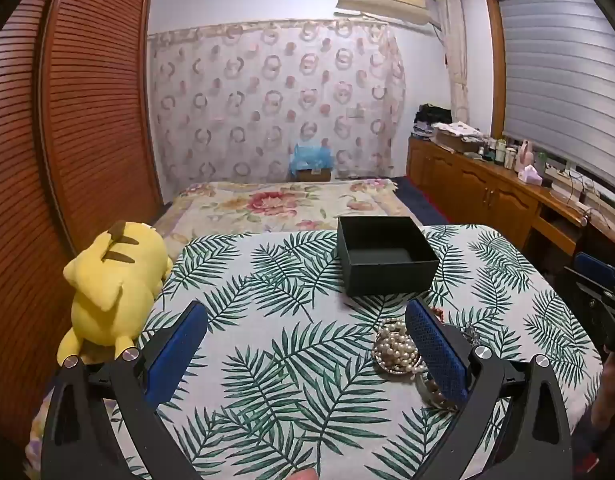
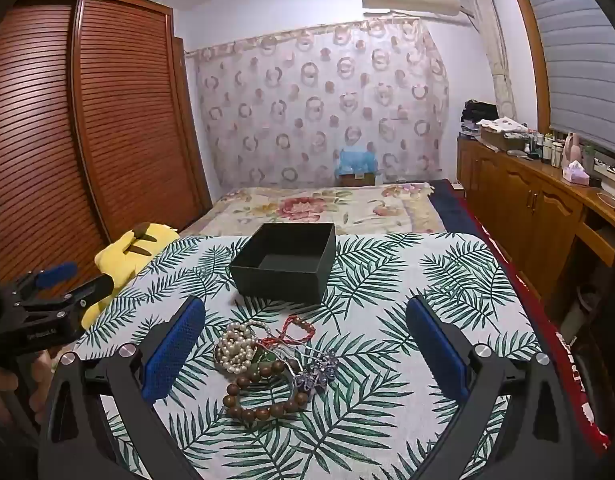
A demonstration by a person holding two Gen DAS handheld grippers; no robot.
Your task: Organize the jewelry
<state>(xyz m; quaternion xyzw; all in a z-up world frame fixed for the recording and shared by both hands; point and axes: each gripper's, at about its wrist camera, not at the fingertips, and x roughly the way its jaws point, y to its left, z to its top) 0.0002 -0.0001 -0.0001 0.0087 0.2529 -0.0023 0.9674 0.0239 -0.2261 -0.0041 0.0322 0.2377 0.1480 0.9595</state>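
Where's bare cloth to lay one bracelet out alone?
Right of the jewelry pile, toward the table's right edge, and left of the black box beside the yellow plush. Crowded between box and wooden bead bracelet.

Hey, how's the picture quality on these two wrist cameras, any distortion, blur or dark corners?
Left wrist view: strong fisheye bending on the wardrobe, black corners, pearl pile soft and partly hidden behind the left gripper. Right wrist view: same curvature, dim warm light, jewelry pile fairly sharp, black box interior dark.
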